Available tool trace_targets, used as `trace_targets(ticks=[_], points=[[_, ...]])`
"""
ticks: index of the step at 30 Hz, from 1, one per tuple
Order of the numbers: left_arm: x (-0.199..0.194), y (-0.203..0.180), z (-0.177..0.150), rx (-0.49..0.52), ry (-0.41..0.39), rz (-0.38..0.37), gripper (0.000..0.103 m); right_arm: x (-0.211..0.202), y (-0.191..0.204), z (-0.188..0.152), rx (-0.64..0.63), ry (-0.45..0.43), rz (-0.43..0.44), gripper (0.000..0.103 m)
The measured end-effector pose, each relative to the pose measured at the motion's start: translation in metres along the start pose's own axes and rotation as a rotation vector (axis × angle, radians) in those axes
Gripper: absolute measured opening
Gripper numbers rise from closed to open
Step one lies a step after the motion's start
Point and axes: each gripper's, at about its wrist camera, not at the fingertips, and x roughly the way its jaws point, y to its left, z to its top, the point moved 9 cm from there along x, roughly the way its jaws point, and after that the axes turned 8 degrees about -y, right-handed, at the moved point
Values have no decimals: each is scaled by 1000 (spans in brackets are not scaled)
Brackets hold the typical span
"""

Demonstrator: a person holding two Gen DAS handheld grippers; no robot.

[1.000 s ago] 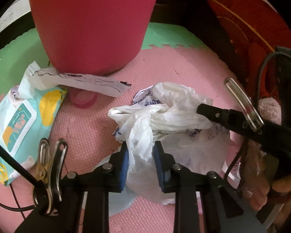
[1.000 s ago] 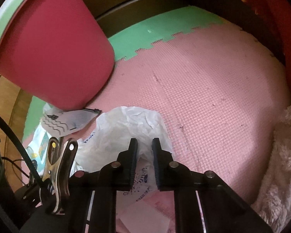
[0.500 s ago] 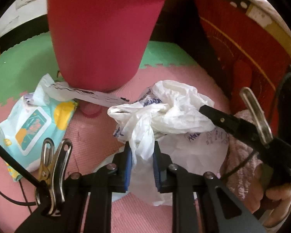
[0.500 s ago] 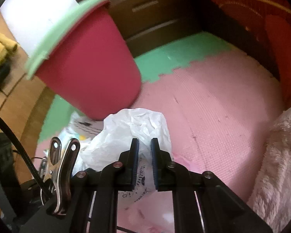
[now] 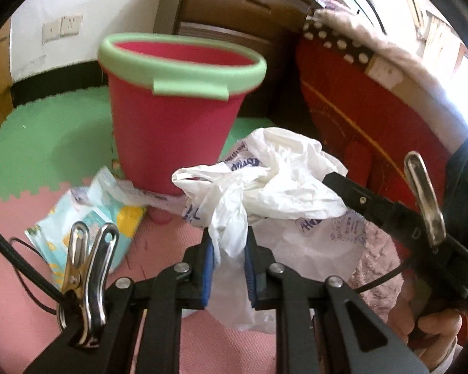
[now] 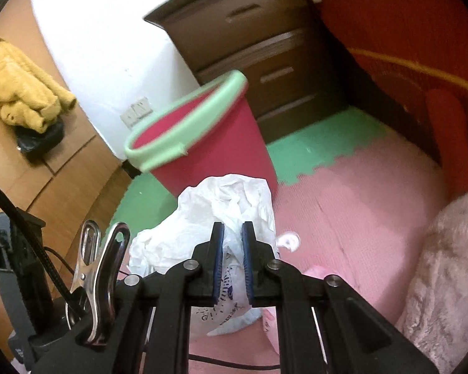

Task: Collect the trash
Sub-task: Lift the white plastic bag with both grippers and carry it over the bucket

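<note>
Both tools have risen since a second ago, and the bucket's rim now shows ahead of them. The left tool (image 5: pixel 227 261) is clamped on a twisted end of the white plastic bag (image 5: pixel 274 184); the right tool (image 6: pixel 233 258) grips its other side. The bag hangs between them, short of the red bucket (image 5: pixel 177 118). Still on the floor mat (image 5: pixel 12 280), left of the left tool: a wipes packet (image 5: pixel 87 221) and paper scrap (image 5: pixel 146 198).
</note>
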Motion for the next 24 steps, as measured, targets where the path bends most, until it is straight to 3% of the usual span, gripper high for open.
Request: trace_targets(ticks=[12,24], points=[[-33,18,87,5,-147,30,17,-4,78,74,-130,-109,60,12],[-1,41,163,41,-184,93,17,50,108,140,-210,-160,53,12]])
